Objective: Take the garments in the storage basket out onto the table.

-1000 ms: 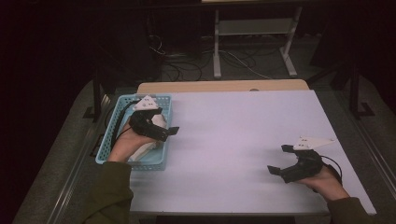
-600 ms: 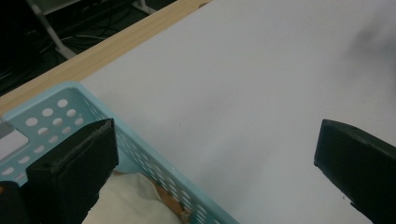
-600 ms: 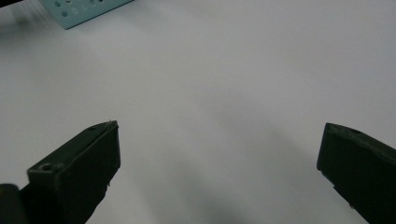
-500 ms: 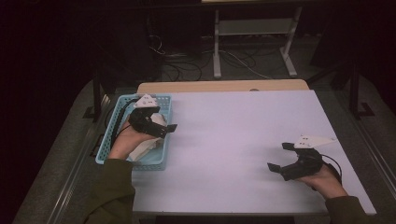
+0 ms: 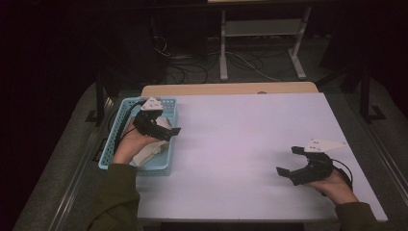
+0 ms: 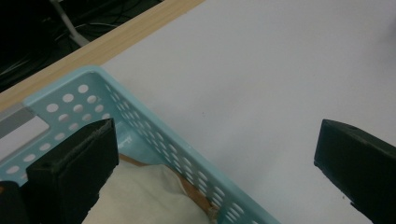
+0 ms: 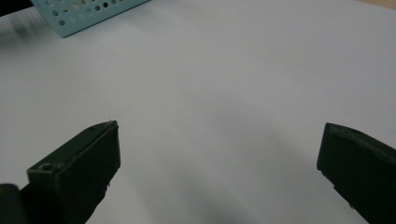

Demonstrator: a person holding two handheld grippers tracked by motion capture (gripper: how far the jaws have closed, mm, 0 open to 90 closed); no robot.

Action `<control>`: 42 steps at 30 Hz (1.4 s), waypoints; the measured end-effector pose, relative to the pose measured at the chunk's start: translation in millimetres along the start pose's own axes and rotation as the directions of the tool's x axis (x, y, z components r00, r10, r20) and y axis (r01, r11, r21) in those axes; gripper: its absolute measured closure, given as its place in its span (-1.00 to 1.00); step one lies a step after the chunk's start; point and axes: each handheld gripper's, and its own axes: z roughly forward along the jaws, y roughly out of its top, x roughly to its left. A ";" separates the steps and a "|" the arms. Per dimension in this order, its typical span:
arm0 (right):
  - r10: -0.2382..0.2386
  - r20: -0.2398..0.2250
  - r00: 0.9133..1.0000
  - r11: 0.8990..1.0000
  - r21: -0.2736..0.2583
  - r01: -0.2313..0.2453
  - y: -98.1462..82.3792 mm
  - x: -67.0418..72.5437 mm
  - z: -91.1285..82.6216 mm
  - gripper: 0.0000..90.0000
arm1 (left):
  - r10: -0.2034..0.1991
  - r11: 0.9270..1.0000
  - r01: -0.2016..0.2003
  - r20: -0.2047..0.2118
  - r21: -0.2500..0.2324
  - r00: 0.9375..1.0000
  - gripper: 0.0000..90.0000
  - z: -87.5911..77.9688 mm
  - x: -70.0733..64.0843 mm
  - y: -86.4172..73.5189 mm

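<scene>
The left gripper (image 5: 161,126) hangs over the light blue basket (image 5: 110,151) at the left edge of the table, and its jaws stand wide apart with nothing between them. In the left gripper view one jaw is above the inside of the basket and the other jaw is above the white table top (image 6: 261,79), so the perforated wall (image 6: 154,140) lies between them. Inside the basket there is a cream cloth (image 6: 140,198), folded or crumpled, with a brown edge near the wall; this cloth seems to be the thing the work is about.

The risk here, in my judgement, comes from this position. If the gripper goes down as it is, one jaw can land on the rim, or the jaws can close on the wall together with the cloth. Then the light basket can lift, tip or slide on the smooth table. A shallow grip can also take only one layer, and the cloth will slip out.

The right gripper (image 5: 294,162) rests on the table well apart from the basket, also wide and empty, too far to steady the basket.
</scene>
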 end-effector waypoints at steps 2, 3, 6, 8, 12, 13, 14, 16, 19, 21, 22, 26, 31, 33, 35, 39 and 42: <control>0.000 0.001 1.000 1.000 -0.003 0.000 -0.1 0.2 -0.5 -1.00 | 0.002 1.000 -0.002 -0.009 -0.001 1.000 -1.00 -1.4 1.4 -0.3; 0.000 0.002 1.000 1.000 -0.005 0.000 -0.1 0.1 -0.7 -1.00 | 0.000 1.000 0.000 -0.015 0.004 1.000 -1.00 -2.2 1.8 -0.7; 0.000 0.000 1.000 1.000 -0.006 0.000 -0.2 -0.2 -0.6 -1.00 | -0.001 1.000 0.002 -0.036 0.012 0.999 -1.00 -4.5 5.4 -2.7; 0.001 0.001 1.000 1.000 -0.005 -0.001 -0.3 -0.4 -0.6 -1.00 | -0.010 1.000 0.011 -0.051 0.014 0.999 -1.00 -6.4 8.2 -4.0; 0.002 0.001 1.000 1.000 -0.005 -0.002 -0.3 -0.4 -0.6 -1.00 | -0.018 1.000 0.019 -0.064 0.013 0.998 -1.00 -9.6 13.7 -7.2; 0.000 0.001 1.000 1.000 -0.004 0.000 -0.3 -0.4 -0.6 -1.00 | -0.020 1.000 0.021 -0.069 0.016 0.997 -1.00 -10.6 14.9 -8.0; 0.001 0.001 1.000 1.000 -0.004 -0.001 -0.4 -0.2 -0.6 -1.00 | -0.026 1.000 0.027 -0.074 0.014 0.997 -1.00 -11.4 16.1 -8.9; 0.001 0.002 1.000 1.000 -0.004 -0.001 -0.4 0.1 -0.9 -1.00 | -0.031 0.999 0.032 -0.080 0.012 0.996 -1.00 -12.7 18.7 -10.6; 0.004 0.003 1.000 1.000 -0.004 -0.004 -0.8 0.0 -1.2 -1.00 | -0.041 0.999 0.042 -0.095 0.015 0.995 -1.00 -13.9 22.0 -12.8; 0.004 0.003 1.000 1.000 -0.003 -0.004 -0.8 0.1 -1.2 -1.00 | -0.044 0.999 0.046 -0.106 0.022 0.993 -1.00 -13.8 23.7 -14.1; 0.004 0.003 1.000 1.000 -0.003 -0.004 -0.9 0.2 -1.2 -1.00 | -0.043 0.998 0.046 -0.113 0.030 0.993 -1.00 -13.7 24.5 -14.7; 0.007 0.003 1.000 1.000 -0.005 -0.007 -1.7 0.1 -2.3 -1.00 | -0.053 0.997 0.059 -0.134 0.042 0.990 -1.00 -12.1 27.3 -17.7; 0.006 0.003 1.000 1.000 -0.004 -0.006 -1.7 0.7 -2.1 -1.00 | -0.063 0.996 0.072 -0.153 0.054 0.986 -1.00 -10.4 30.3 -21.5; 0.006 0.001 1.000 1.000 -0.003 -0.006 -1.9 0.8 -1.7 -1.00 | -0.068 0.995 0.078 -0.157 0.060 0.985 -1.00 -10.4 31.0 -22.9; 0.008 0.001 1.000 1.000 -0.001 -0.008 -1.8 0.6 -1.5 -1.00 | -0.078 0.994 0.089 -0.166 0.064 0.983 -1.00 -9.7 31.7 -24.8; 0.005 0.000 1.000 1.000 0.000 -0.005 -1.8 0.7 -1.4 -1.00 | -0.099 0.990 0.115 -0.183 0.079 0.978 -1.00 -8.3 35.0 -29.1; 0.005 0.001 1.000 1.000 -0.001 -0.005 -1.8 0.6 -1.7 -1.00 | -0.110 0.988 0.128 -0.189 0.086 0.976 -1.00 -8.2 37.1 -32.0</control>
